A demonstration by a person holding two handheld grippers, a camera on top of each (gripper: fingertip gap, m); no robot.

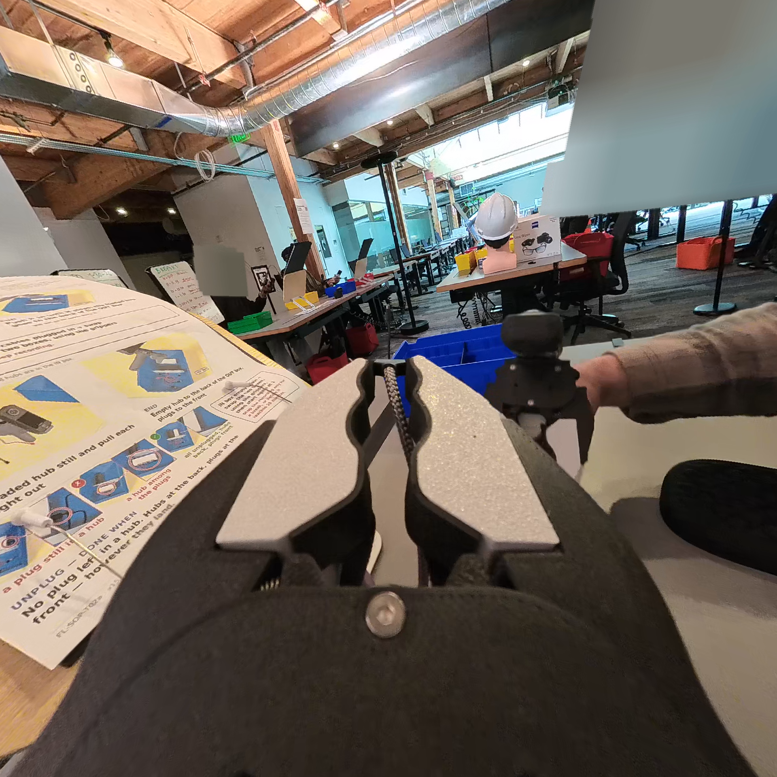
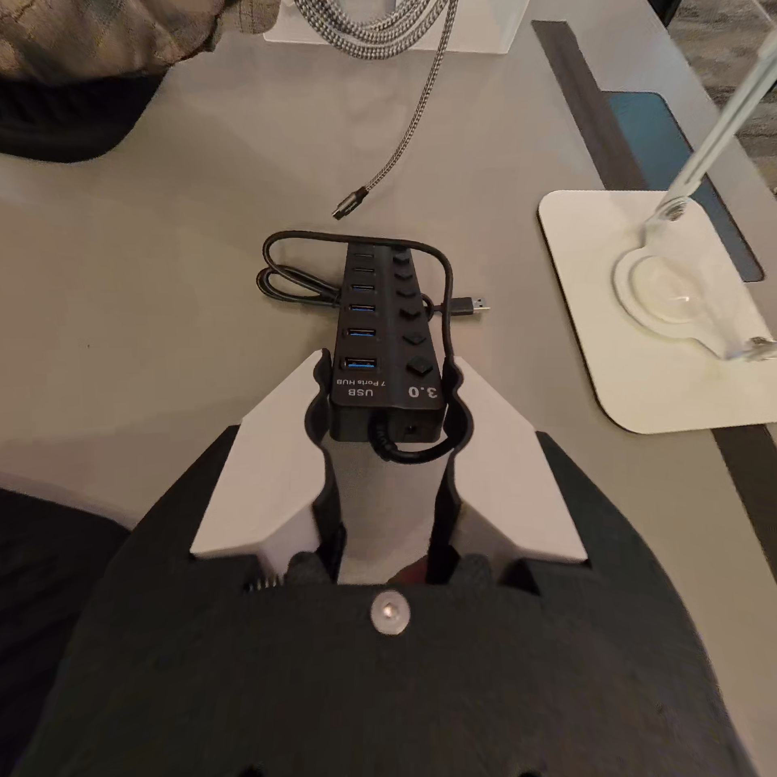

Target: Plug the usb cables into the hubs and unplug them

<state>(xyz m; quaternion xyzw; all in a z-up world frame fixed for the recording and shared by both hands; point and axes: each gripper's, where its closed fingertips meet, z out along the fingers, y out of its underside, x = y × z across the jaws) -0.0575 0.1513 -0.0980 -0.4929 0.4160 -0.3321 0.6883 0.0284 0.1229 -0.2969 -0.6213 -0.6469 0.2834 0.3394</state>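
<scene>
Hub [image 2: 384, 336] is sitting on the desk [image 2: 168, 273] with its near end wedged between the fingers of the right claw [image 2: 387, 378], which is clamping it. Its own black cord [image 2: 294, 286] is looping around the far end. Just beyond, a braided cable [image 2: 395, 147] is lying loose. Left claw [image 1: 389, 370] is pinching another braided cable's plug [image 1: 389, 366] at its tips, blue bin [image 1: 454, 349] just past it.
</scene>
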